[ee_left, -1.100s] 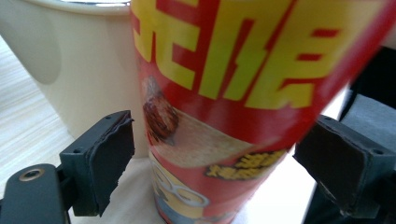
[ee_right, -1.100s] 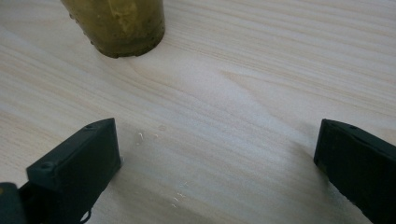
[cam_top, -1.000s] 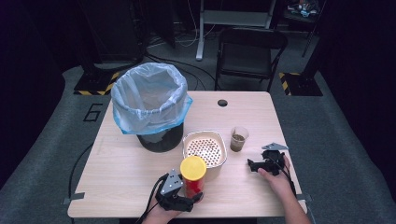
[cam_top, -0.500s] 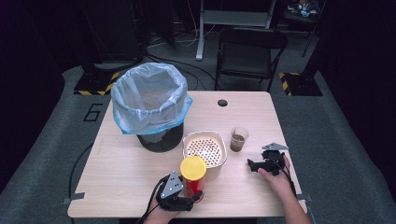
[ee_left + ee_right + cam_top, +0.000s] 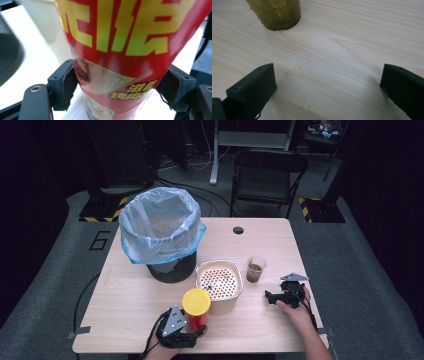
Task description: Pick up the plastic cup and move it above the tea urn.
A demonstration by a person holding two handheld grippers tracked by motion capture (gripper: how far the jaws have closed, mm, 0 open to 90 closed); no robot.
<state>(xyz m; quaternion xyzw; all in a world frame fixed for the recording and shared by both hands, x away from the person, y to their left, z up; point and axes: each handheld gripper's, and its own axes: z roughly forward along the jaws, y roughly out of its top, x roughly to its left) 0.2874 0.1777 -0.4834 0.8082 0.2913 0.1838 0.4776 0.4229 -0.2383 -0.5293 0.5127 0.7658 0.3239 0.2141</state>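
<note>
1. Where the high view's lower middle shows the near table edge, the left gripper (image 5: 192,332) pinches a red can (image 5: 196,307) with a yellow lid; in the left gripper view both pads (image 5: 67,85) press the can's sides (image 5: 117,62), one on each flank, and the can stands upright on the table (image 5: 130,305).
2. Compared with the picture a second earlier, nothing has visibly moved: can, both grippers and the other things sit in the same spots.
3. At upper left of the table stands a dark bin (image 5: 170,267) lined with a pale blue bag (image 5: 160,222), well apart from the left gripper.
4. Just right of the can, touching or nearly so, sits a cream bowl (image 5: 220,282) with a perforated insert.
5. Right of the bowl stands a small clear cup (image 5: 255,269) holding brownish stuff; the right gripper view shows its base (image 5: 275,13) at top left.
6. At the lower right, the right gripper (image 5: 272,296) rests low over the table, held by a hand (image 5: 292,307); its jaws are spread wide with only bare wood (image 5: 332,57) between them, the cup near but apart.
7. Beyond the table's far edge stands a black chair (image 5: 267,172).
</note>
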